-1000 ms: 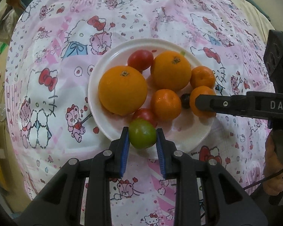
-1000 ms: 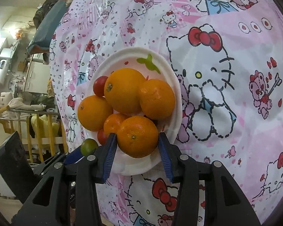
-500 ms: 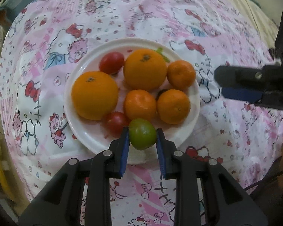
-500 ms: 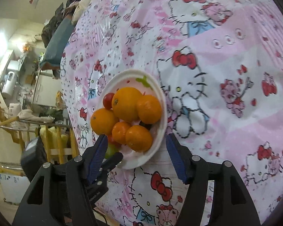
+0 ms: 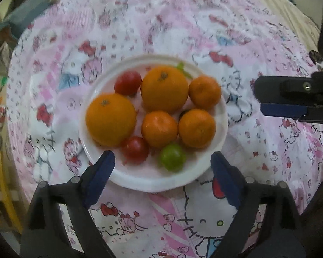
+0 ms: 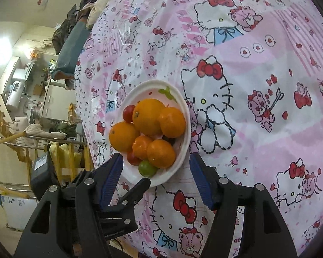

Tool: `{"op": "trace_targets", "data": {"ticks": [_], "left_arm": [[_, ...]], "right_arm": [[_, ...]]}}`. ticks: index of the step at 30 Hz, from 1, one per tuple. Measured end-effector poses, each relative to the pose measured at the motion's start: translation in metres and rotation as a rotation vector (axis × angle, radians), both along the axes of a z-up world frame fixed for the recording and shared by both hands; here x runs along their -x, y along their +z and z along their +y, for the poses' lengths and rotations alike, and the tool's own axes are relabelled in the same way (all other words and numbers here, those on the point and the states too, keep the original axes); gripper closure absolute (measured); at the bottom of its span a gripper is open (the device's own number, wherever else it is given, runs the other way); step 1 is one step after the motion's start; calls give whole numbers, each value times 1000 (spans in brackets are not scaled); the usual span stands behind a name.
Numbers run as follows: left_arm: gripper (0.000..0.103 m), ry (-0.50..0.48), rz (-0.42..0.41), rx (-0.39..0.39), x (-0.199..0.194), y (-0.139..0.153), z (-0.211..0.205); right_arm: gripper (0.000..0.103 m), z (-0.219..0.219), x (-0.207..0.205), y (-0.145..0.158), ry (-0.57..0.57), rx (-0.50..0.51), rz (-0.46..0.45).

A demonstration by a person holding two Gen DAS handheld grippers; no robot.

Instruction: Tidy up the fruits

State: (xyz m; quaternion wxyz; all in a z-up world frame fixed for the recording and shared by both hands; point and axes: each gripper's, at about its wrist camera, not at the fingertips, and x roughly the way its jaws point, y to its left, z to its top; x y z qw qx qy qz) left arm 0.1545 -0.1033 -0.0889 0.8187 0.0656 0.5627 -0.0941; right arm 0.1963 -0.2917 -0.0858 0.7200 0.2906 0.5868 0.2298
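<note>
A white plate [image 5: 152, 180] on the pink cartoon-print cloth holds two large oranges [image 5: 111, 119], three small mandarins [image 5: 197, 128], two red tomatoes [image 5: 135, 152] and a green tomato [image 5: 172, 156] at its near rim. My left gripper [image 5: 161, 169] is open and empty, its jaws spread on either side of the plate's near edge. My right gripper [image 6: 156, 172] is open and empty, pulled back from the plate [image 6: 178, 161]; it also shows at the right of the left wrist view [image 5: 290, 99]. The green tomato [image 6: 147, 168] lies free on the plate.
The pink cartoon-print cloth [image 6: 258, 86] covers the table on all sides of the plate. Beyond the table's left edge are yellow rails [image 6: 32, 144], clothes and shelves with appliances [image 6: 15, 92].
My left gripper opened and let the green tomato go onto the plate, then drew back. My right gripper let go of a mandarin, opened and pulled away from the plate.
</note>
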Motion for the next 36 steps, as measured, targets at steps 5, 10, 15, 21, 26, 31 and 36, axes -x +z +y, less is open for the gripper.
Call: {"op": "trace_targets", "data": {"ticks": [5,10,15,21,26,31,36], "left_arm": [[14,-5,-77,-43,5,14,3],[14,65,-134,-43,8,31,24],[14,140,-170,35,17,52,51],[9,173,-252,97,43,79,76],[4,197,-311,119,65,90,88],[4,207,-355,109,90,95,96],[4,211,-406,105,115,102,97]], "right_arm": [[36,0,3,10,-9,9,-37],[33,4,11,32,1,80,-146],[22,12,26,61,4,138,-282],[17,10,52,85,-59,197,-425],[14,13,78,95,-75,241,-488],[12,23,104,96,-61,288,-533],[7,33,127,96,-58,331,-577]]}}
